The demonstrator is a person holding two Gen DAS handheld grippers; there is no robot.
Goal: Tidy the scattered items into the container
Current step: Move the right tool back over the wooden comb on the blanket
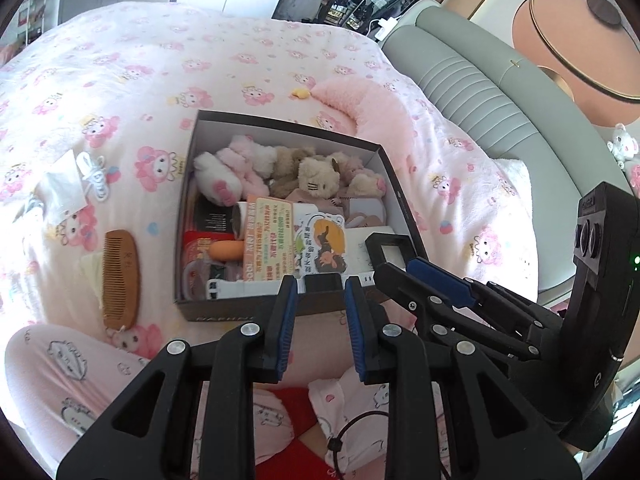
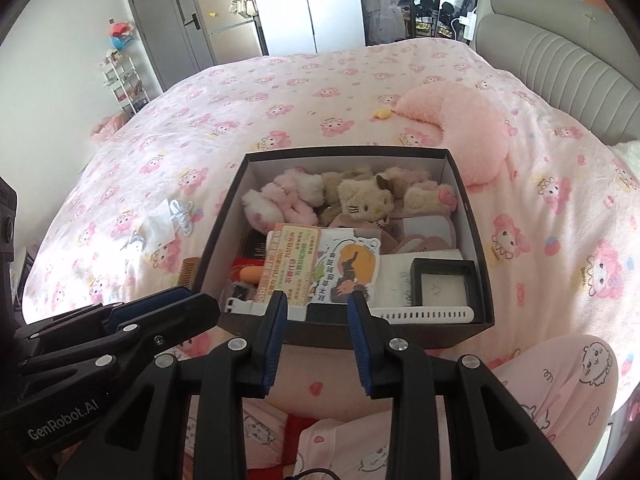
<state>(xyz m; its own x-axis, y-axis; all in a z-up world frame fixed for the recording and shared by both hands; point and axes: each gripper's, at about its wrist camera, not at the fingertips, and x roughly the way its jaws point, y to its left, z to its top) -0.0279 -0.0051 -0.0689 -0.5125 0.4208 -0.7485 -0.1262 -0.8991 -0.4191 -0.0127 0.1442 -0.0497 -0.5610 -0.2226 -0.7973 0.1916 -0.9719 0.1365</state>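
Note:
A dark cardboard box (image 1: 390, 176) (image 2: 466, 184) sits on the pink bed, filled with plush toys (image 1: 316, 178) (image 2: 360, 200), printed cards (image 1: 276, 236) (image 2: 296, 264) and a small black frame (image 1: 394, 254) (image 2: 444, 284). A wooden comb (image 1: 121, 278) (image 2: 188, 274) lies on the bed left of the box. White shoelaces and a clear bag (image 1: 78, 184) (image 2: 168, 216) lie further left. My left gripper (image 1: 320, 284) is open and empty at the box's near edge. My right gripper (image 2: 316, 300) is open and empty beside it, and shows in the left wrist view (image 1: 404, 268).
A pink crescent pillow (image 1: 372, 108) (image 2: 468, 128) and a small yellow item (image 1: 300, 93) (image 2: 382, 113) lie beyond the box. A grey padded headboard (image 1: 480, 84) (image 2: 560, 68) runs along the right. The person's pyjama legs (image 1: 68, 376) (image 2: 560, 384) flank the grippers.

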